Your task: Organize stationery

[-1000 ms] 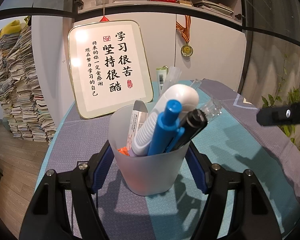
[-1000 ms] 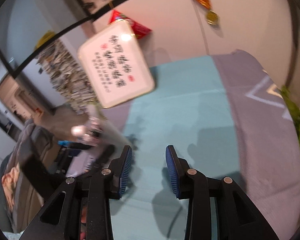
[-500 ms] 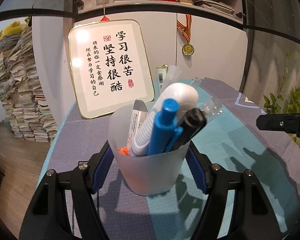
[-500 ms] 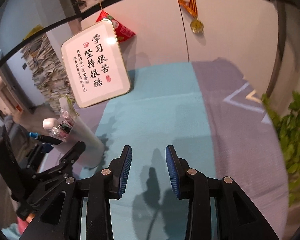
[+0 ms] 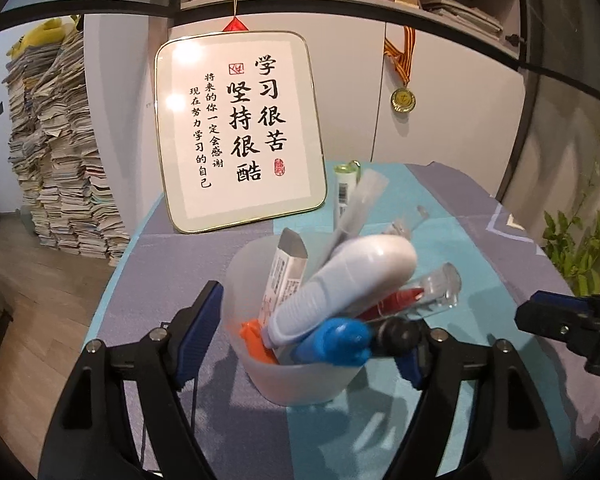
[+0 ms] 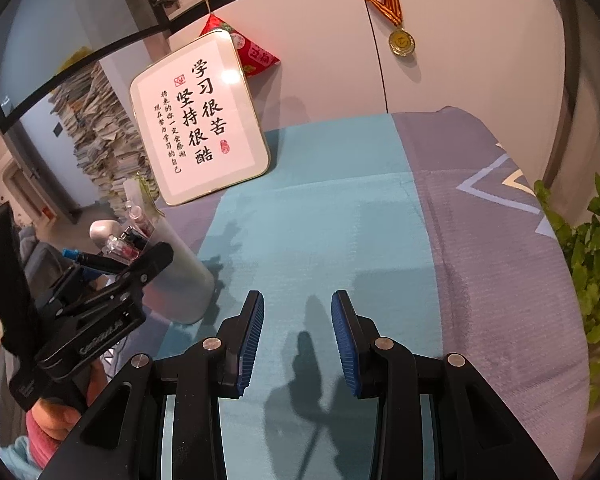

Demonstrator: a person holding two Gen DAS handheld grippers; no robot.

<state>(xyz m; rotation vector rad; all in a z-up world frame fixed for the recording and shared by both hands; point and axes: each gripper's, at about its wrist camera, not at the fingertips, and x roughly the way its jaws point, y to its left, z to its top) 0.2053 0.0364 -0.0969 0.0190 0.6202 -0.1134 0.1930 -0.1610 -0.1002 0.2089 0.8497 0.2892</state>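
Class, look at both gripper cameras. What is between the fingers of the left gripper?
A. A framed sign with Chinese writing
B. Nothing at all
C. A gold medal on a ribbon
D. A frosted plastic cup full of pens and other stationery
D: the frosted plastic cup sits between the fingers of the left gripper, packed with pens, while the right gripper holds nothing.

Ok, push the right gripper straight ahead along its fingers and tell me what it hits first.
Nothing close. The right gripper is open over bare tablecloth, and the line ahead looks free up to the white cabinet door behind the table. The pen cup and framed sign sit left of that line; depth is uncertain.
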